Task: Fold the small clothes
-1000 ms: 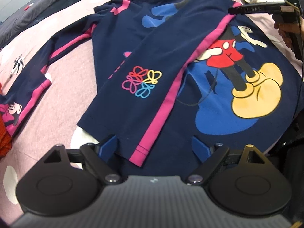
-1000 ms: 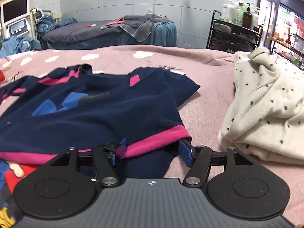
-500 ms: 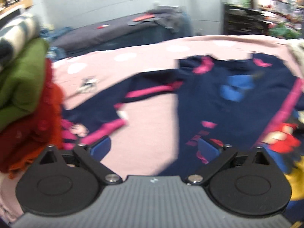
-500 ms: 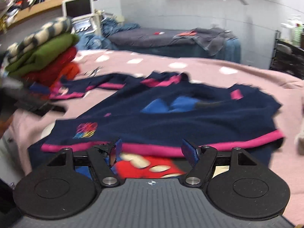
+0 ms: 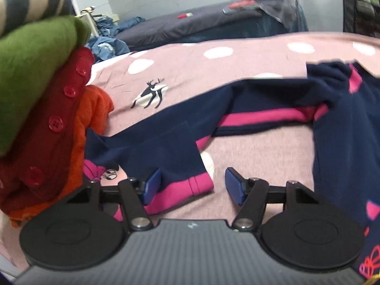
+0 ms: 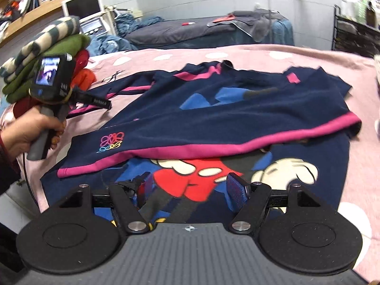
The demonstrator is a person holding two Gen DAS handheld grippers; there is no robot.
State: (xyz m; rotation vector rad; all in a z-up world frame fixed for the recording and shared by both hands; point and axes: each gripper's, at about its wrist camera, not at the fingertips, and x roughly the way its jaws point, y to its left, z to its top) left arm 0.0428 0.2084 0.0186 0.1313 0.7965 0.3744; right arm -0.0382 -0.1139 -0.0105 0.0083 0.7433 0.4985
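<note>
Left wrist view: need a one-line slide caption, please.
Open left gripper frames the pink sleeve cuff of a navy sweatshirt beside stacked folded clothes.

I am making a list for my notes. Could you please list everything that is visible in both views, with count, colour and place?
sweater: one, navy with pink trim and cartoon print, spread on the bed, one sleeve folded across the front
other sleeve: one, navy with pink cuff, lying out toward the stack, cuff between the left jaws
folded clothes stack: one; striped, green, red, orange layers; at the bed's left side
bedspread: one, pink with white dots
far bed: one, dark grey, behind
monitor: one, white, back left
shelf rack: one, black, back right
left gripper: jaws open
right gripper: jaws open over the print
left hand: holding the left gripper's handle
</note>
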